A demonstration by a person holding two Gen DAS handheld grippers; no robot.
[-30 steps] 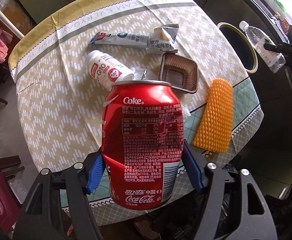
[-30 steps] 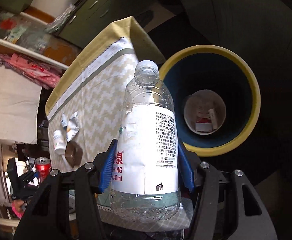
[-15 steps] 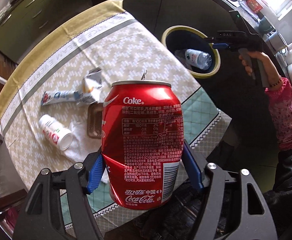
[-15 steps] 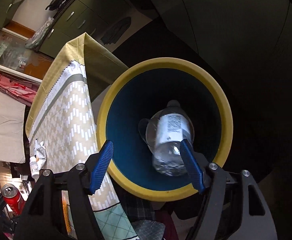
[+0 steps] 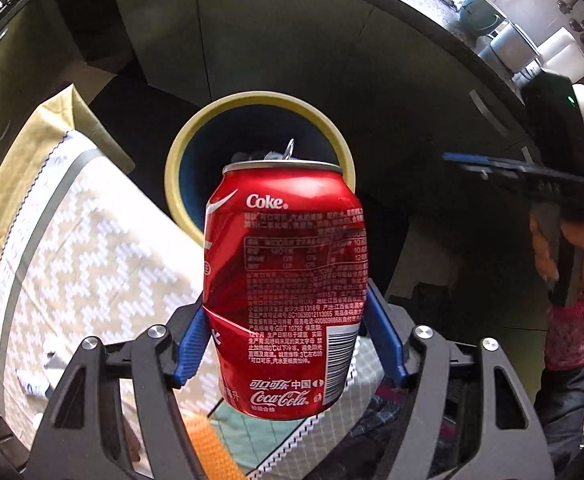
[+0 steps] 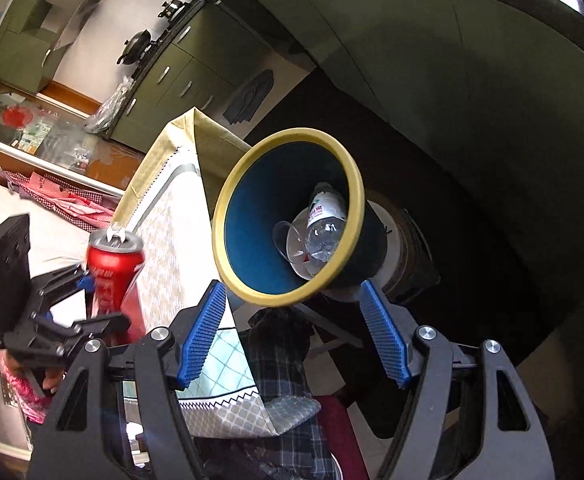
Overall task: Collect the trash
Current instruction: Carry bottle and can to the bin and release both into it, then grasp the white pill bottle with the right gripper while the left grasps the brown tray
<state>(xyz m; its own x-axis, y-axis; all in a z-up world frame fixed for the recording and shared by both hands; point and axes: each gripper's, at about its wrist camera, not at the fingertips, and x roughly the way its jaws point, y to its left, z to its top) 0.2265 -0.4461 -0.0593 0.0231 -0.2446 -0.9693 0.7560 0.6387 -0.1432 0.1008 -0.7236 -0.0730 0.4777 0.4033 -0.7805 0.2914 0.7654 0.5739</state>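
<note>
We see the bin (image 6: pixel 228 216) beside the counter (image 5: pixel 92 248), its far rim hidden behind the Coke can (image 5: pixel 286 280). Left gripper (image 5: pixel 288 336) points steeply down, jaws clamping the can; right gripper (image 6: pixel 293 330) jaws wide, empty; bottle (image 6: pixel 325 220) lies inside the bin.

- My left wrist camera sits just behind the left gripper (image 5: pixel 292 340), looking steeply down along its fingers. The can (image 5: pixel 286 288) fills the centre, very close; the bin (image 5: pixel 260 108) lies beyond, the table (image 5: pixel 72 248) at left.
- My right wrist camera looks down at a slant, past the right gripper (image 6: pixel 293 332), into the bin (image 6: pixel 228 208).
- Both views share the bin and the table (image 6: pixel 164 240) corner. Each catches the other gripper: the right (image 5: pixel 531 178) at right, the left (image 6: pixel 72 300) with the can (image 6: pixel 112 276) at left.
</note>
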